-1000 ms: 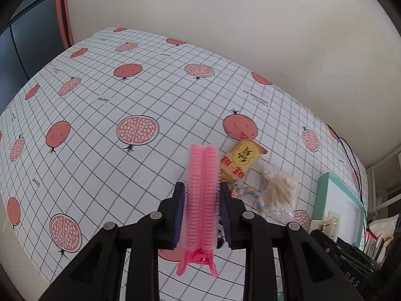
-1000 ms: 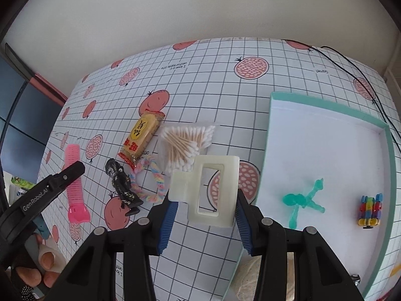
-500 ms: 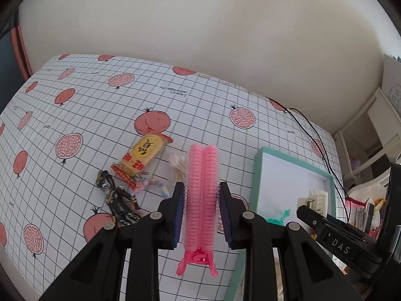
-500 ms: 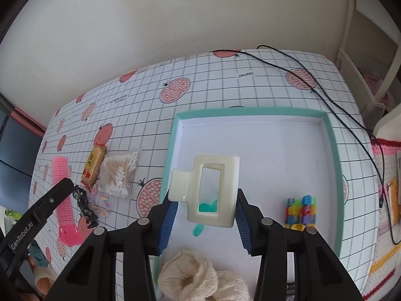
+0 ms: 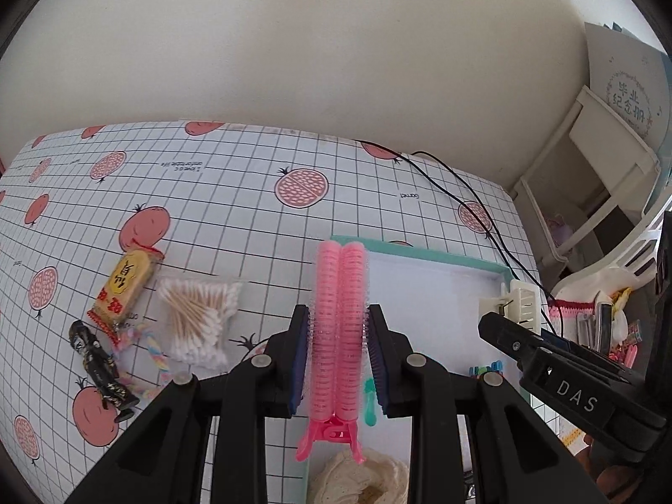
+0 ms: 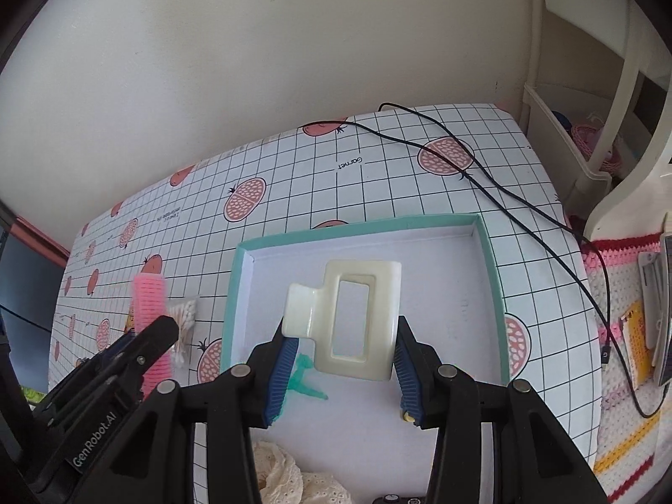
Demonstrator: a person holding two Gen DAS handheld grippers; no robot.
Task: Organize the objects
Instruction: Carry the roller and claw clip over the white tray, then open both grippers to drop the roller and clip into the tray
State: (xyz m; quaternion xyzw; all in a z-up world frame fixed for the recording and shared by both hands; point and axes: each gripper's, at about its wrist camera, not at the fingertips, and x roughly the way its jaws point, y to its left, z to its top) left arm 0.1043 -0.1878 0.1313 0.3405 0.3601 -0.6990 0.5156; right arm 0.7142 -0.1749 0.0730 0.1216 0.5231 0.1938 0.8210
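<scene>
My left gripper (image 5: 338,319) is shut on a pink roller hair clip (image 5: 340,306), held above the near left edge of the teal-rimmed white tray (image 5: 437,256). My right gripper (image 6: 341,336) is shut on a cream claw hair clip (image 6: 353,319), hovering over the middle of the tray (image 6: 491,260). The pink clip (image 6: 149,298) and left gripper also show at the left of the right wrist view. A green figure (image 6: 304,382), a cream scrunchie (image 6: 285,479) and a multicoloured clip (image 5: 485,367) lie in the tray.
Left of the tray on the pomegranate-print tablecloth (image 5: 235,193) lie a bag of cotton swabs (image 5: 197,315), a yellow snack packet (image 5: 126,285), a pastel rope (image 5: 153,353) and a black figurine (image 5: 101,369). A black cable (image 6: 504,193) runs behind the tray. Shelves and clutter stand at the right.
Both grippers have swung right with their clips still held: the right one from beside the tray to over its middle, the left one from the open cloth to the tray's left edge.
</scene>
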